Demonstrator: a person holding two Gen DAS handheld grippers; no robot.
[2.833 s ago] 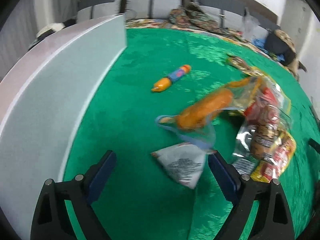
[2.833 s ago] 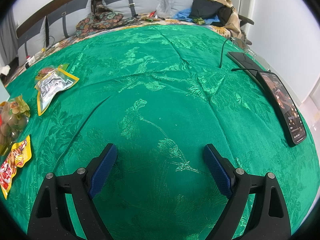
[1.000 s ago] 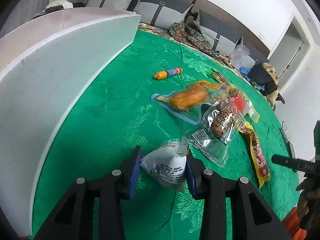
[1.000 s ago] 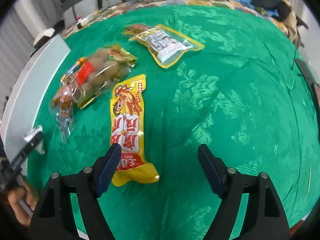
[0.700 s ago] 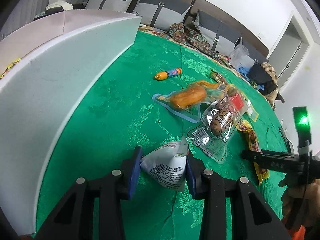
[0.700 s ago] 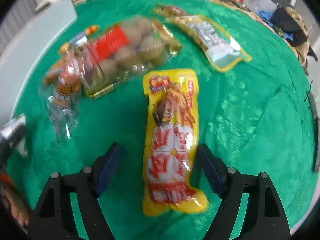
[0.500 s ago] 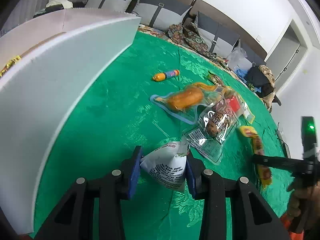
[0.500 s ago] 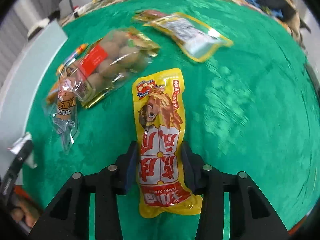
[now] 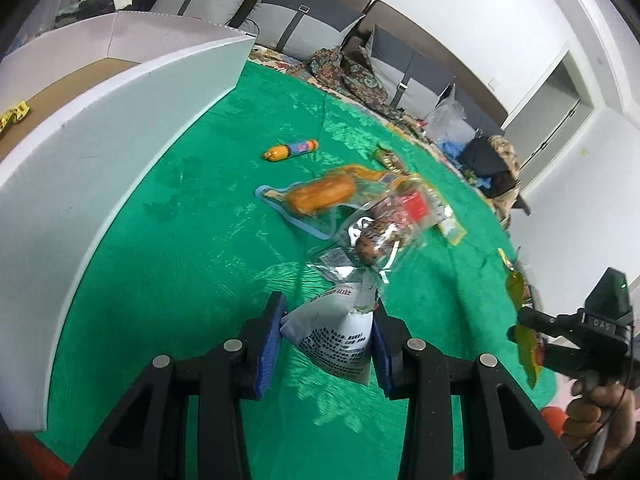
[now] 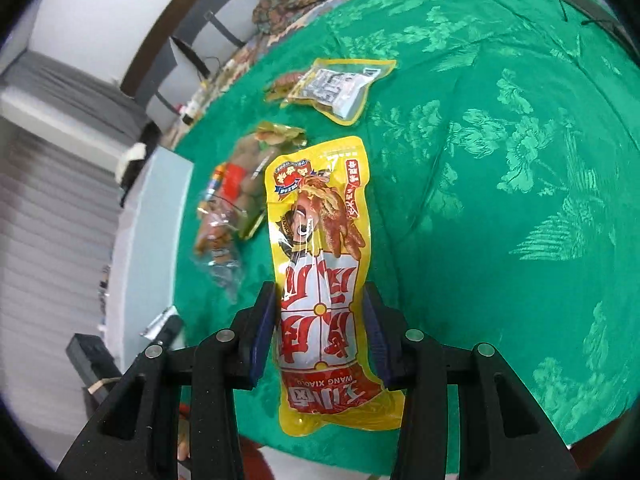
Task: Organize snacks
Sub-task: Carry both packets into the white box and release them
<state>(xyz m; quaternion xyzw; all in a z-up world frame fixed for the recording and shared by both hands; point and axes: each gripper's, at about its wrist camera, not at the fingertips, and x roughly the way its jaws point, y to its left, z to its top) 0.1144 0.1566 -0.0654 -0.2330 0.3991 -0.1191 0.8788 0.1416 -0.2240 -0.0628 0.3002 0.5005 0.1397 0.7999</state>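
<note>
Left tongs are clamped on a white snack pouch, held above the green-clothed surface, beside the white box. Right tongs are clamped on a yellow snack packet, pads pressed on both long edges, packet raised off the cloth. Still lying on the surface: orange sausage pack, clear meatball bag, small sausage stick, yellow-rimmed pouch. A hand is seen at rt. edge of left view.
</note>
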